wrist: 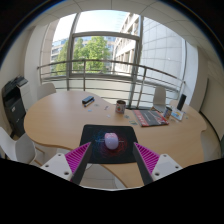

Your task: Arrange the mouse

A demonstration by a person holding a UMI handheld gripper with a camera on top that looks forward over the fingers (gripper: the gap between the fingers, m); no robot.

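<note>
A small pale mouse point(111, 141) lies on a dark mouse mat point(109, 139) at the near edge of a large oval wooden table point(60, 115). My gripper point(112, 158) is open. Its two fingers with magenta pads point(80, 155) stand well apart, just short of the mat. The mouse sits just ahead of the fingers, midway between their lines, and neither finger touches it.
On the table farther off are a dark mug point(121, 105), a small dark object point(88, 100) and a magazine or papers point(152, 117). Chairs point(160, 97) stand round the table. A railing point(100, 72) and large windows lie behind.
</note>
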